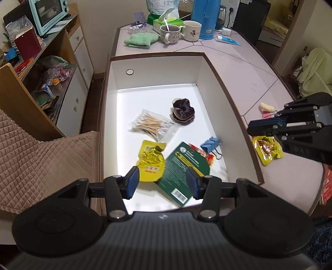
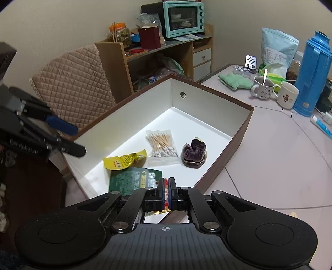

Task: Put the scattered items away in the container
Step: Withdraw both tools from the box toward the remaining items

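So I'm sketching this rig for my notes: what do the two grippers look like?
Both match: the left gripper and right gripper have black linkage arms with silver pivot pins, blue pads, round black discs on a ribbed grey body. White lettering marks the sides.

Home dining corner, toaster oven (image 2: 183,18) on sideboard, mugs (image 1: 192,30), thermos (image 2: 311,72)

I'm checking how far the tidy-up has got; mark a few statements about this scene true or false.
1. The cotton swabs lie inside the box. True.
2. The left gripper grips the green card. False: its jaws stand open above it.
3. The right gripper is shut on a yellow packet. True.
4. The blue clip lies on the table. False: it lies inside the box.
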`<state>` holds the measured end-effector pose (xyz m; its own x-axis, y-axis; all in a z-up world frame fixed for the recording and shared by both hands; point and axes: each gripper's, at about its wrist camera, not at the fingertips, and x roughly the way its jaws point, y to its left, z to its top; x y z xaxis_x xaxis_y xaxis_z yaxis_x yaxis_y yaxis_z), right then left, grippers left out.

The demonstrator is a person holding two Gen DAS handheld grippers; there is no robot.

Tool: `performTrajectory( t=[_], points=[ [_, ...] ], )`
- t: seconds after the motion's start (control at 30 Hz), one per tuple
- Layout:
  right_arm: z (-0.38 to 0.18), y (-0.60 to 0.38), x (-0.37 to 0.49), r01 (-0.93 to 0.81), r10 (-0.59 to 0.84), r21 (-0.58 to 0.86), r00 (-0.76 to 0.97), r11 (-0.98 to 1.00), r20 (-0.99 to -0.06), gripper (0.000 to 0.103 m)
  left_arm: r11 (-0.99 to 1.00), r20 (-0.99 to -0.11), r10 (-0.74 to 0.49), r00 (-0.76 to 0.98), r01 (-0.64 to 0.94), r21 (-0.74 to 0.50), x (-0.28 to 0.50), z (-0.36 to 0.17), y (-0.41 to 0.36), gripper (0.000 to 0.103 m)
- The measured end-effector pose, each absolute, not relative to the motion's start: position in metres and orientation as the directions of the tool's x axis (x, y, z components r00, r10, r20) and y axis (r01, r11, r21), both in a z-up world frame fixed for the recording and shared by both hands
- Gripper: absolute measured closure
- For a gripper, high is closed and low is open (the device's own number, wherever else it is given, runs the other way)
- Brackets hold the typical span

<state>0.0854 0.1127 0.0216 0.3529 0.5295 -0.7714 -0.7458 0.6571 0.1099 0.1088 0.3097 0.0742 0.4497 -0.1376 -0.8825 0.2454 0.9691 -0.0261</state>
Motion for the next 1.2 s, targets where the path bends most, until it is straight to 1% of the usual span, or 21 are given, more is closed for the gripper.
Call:
performTrajectory(
  t=[0.03,0.07,0.1,0.13,0.2,0.23,0.37,0.5,0.73,0.87,1.2],
  points=[
    [0.023,0.112,0.083,-0.744,0.534,0.117,0.352,0.658,-0.769,0.1,0.969,-0.883,-0.134,0.45,0.247,-0.021,0.105,0.075,0.308,0.055],
    [0.025,0.111,0.08,-0.742,0.539,0.124,0.35,0.659,-0.766,0.069,0.968,-0.883,-0.129,0.451,0.25,-0.014,0.101,0.076,0.306,0.053],
    [0.027,0.11,0.076,-0.738,0.543,0.127,0.357,0.663,-0.76,0.014,0.968,-0.884,-0.125,0.451,0.252,-0.008,0.098,0.076,0.305,0.05],
    [0.03,0.108,0.071,-0.739,0.553,0.121,0.374,0.663,-0.745,0.004,0.967,-0.884,-0.12,0.452,0.255,-0.001,0.094,0.077,0.303,0.049],
    [0.036,0.106,0.063,-0.755,0.567,0.118,0.369,0.645,-0.736,0.003,0.966,-0.885,-0.111,0.452,0.259,0.011,0.087,0.078,0.3,0.044],
    [0.038,0.106,0.06,-0.757,0.569,0.119,0.367,0.642,-0.736,0.003,0.966,-0.885,-0.107,0.453,0.26,0.016,0.083,0.079,0.298,0.043],
    [0.038,0.106,0.051,-0.758,0.554,0.117,0.353,0.641,-0.754,0.003,0.966,-0.884,-0.102,0.456,0.259,0.022,0.073,0.08,0.293,0.042],
    [0.036,0.104,0.043,-0.76,0.539,0.117,0.334,0.64,-0.773,0.003,0.966,-0.887,-0.087,0.454,0.255,0.036,0.064,0.08,0.288,0.038],
    [0.033,0.096,0.033,-0.75,0.501,0.109,0.319,0.652,-0.804,0.003,0.968,-0.891,-0.057,0.45,0.244,0.062,0.05,0.079,0.281,0.036],
    [0.034,0.093,0.027,-0.752,0.49,0.102,0.314,0.652,-0.813,0.003,0.969,-0.89,-0.039,0.453,0.237,0.078,0.044,0.079,0.277,0.031],
    [0.037,0.088,0.014,-0.765,0.499,0.112,0.294,0.634,-0.815,0.003,0.971,-0.89,-0.013,0.455,0.218,0.098,0.029,0.081,0.267,0.03]
  ],
)
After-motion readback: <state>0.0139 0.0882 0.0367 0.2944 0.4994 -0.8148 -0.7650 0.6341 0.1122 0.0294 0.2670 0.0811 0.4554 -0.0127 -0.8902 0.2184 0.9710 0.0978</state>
